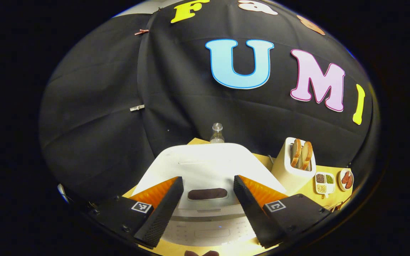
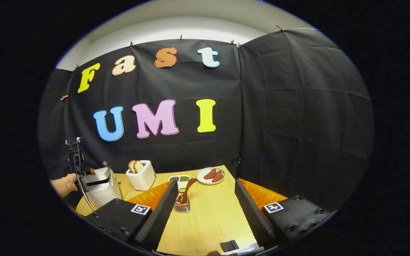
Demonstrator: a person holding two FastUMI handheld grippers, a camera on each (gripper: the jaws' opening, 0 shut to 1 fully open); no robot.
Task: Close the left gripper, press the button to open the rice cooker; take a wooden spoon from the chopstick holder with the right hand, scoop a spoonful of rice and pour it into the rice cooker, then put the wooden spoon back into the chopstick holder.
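The white rice cooker stands right in front of my left gripper, lid down, its dark oval button showing between the fingers. This gripper is open and hovers just above the lid, holding nothing. In the right gripper view the cooker is at the far left, with the left gripper and a hand at it. A wooden spoon stands in the metal chopstick holder on the wooden table. My right gripper is open, a little short of the holder.
A white toaster with bread slices stands right of the cooker, a clear bottle behind it. A small divided dish of grains and a plate of sausages sit at the table's far edge. A small dark object lies near the front edge.
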